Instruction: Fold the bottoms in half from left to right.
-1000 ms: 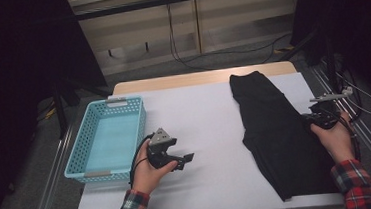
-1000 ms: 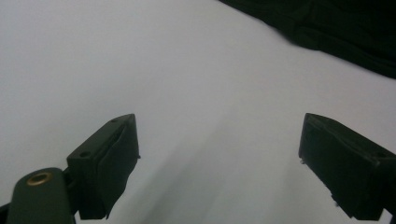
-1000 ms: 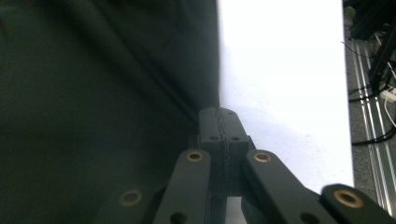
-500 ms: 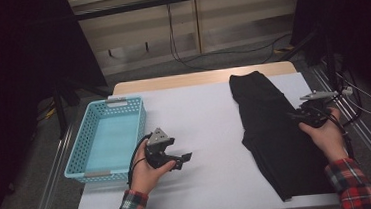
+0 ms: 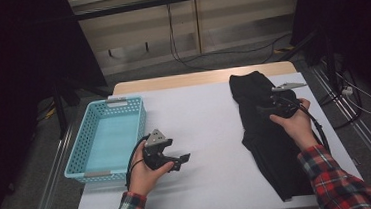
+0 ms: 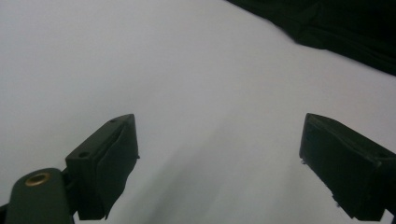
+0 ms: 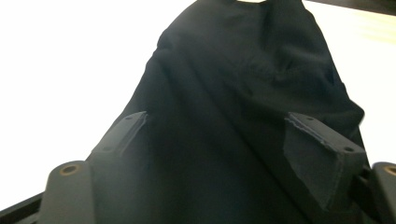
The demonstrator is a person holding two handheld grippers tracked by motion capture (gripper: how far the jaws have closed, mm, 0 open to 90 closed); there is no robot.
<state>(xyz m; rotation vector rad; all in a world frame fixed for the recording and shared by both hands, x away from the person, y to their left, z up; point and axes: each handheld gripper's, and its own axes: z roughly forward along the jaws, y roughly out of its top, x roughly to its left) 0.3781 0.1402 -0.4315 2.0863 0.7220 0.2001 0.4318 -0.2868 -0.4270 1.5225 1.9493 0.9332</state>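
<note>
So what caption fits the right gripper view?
Open right gripper poised over the long black cloth garment on the white table.

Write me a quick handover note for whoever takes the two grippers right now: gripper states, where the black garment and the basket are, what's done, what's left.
Left gripper: open, nothing between its jaws, low over the bare white table beside the basket.
Right gripper: above the black garment, jaws have just been opening; they stand apart with cloth beneath them, not pinched.
Black garment: lying lengthwise along the table's right side, partly folded and rumpled.
Light blue basket: at the table's left edge, nothing in it.
Done: garment released on the table.
Left, probably: finish folding the garment and put it in the basket.
</note>
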